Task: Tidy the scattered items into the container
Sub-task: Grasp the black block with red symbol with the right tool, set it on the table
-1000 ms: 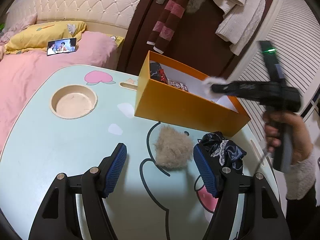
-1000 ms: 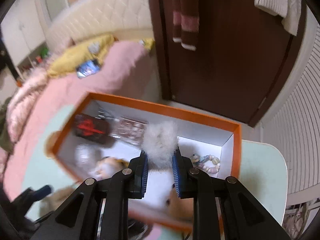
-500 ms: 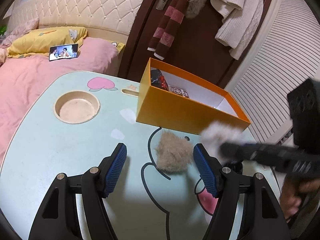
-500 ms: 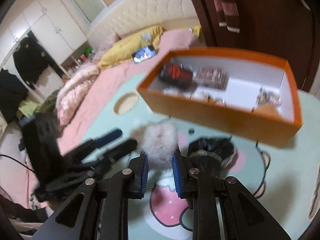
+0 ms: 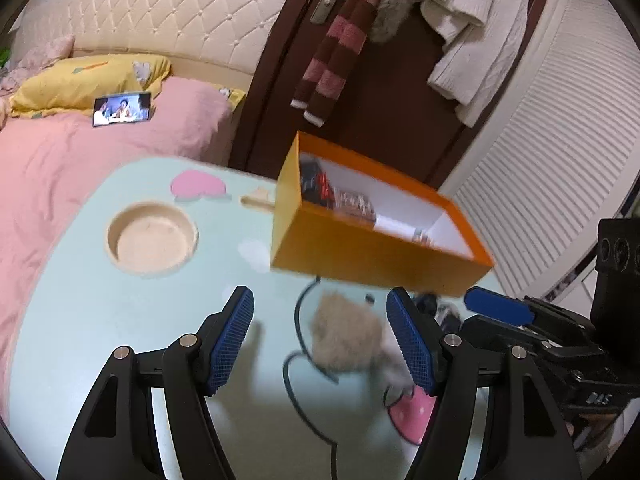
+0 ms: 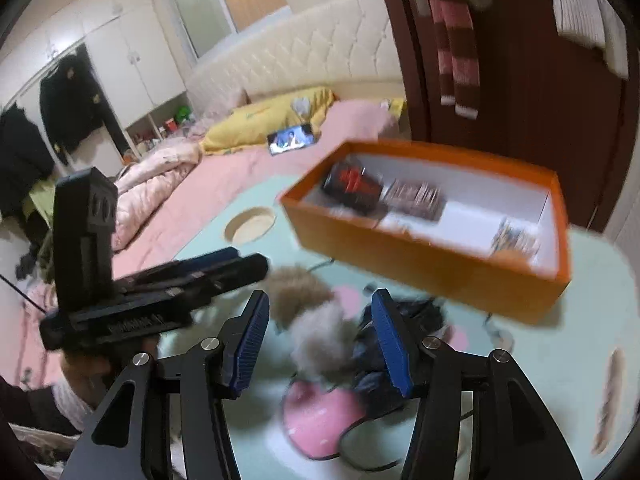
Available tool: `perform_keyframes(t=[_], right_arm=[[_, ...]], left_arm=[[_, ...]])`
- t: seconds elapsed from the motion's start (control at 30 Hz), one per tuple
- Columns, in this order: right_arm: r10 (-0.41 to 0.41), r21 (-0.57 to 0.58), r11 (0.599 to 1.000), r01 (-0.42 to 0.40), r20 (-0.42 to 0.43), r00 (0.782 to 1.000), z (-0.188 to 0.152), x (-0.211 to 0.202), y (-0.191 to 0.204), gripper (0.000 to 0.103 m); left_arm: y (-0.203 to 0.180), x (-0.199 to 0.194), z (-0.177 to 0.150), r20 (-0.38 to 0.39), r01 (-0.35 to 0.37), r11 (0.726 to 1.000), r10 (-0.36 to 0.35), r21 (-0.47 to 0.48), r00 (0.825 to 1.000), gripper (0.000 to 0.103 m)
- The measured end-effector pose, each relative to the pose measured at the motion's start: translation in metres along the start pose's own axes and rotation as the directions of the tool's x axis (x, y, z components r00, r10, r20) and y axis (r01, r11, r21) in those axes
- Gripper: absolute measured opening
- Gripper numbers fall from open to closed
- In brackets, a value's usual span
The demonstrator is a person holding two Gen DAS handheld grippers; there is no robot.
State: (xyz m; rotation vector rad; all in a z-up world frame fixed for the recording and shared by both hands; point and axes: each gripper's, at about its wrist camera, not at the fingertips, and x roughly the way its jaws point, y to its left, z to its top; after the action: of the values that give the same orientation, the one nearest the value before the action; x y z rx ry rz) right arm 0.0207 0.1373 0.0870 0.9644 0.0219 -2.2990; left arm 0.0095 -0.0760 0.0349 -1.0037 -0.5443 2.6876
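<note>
The orange box (image 5: 372, 256) stands on the far right of the pale green table (image 5: 100, 300), with several items inside; it also shows in the right wrist view (image 6: 424, 264). A tan fur ball (image 5: 346, 338) lies on the table between the fingers of my open left gripper (image 5: 320, 340). In the right wrist view my right gripper (image 6: 320, 336) is open, with a grey-white fur ball (image 6: 324, 340) lying loose between its fingers, beside the tan fur ball (image 6: 298, 292) and a dark crumpled cloth (image 6: 404, 348). The white ball is mostly hidden behind my left finger (image 5: 412, 344).
A round recessed cup holder (image 5: 152, 238) sits at the table's left. A pink bed (image 5: 60, 160) with a phone (image 5: 122, 109) lies beyond the table. A brown door (image 5: 380, 80) with hanging clothes stands behind the box. The right gripper's body (image 5: 560, 344) is close by on the right.
My right gripper swung from over the box down to the table and opened, letting go of the grey-white fur ball beside the tan one. My left gripper stayed open and rose slightly.
</note>
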Motion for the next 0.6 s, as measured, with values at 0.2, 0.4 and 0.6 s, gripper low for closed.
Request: perform_keyframes(t=[0.2, 0.4, 0.6], right_arm=[[0.027, -0.178, 0.983, -0.032, -0.028, 0.999, 0.071, 0.017, -0.020, 0.053], [0.074, -0.340, 0.929, -0.144, -0.211, 0.975, 0.114, 0.080, -0.027, 0.053], [0.055, -0.452, 0.868, -0.207, -0.327, 0.943, 0.121, 0.138, -0.028, 0.053]], left_arm=[[0.015, 0.001, 0.013, 0.018, 0.003, 0.999, -0.002, -0.051, 1.000, 0.069], [0.030, 0.004, -0.005, 0.022, 0.069, 0.989, -0.067, -0.131, 0.998, 0.069], [0.040, 0.003, -0.012, 0.032, 0.090, 0.980, -0.086, -0.178, 0.996, 0.069]])
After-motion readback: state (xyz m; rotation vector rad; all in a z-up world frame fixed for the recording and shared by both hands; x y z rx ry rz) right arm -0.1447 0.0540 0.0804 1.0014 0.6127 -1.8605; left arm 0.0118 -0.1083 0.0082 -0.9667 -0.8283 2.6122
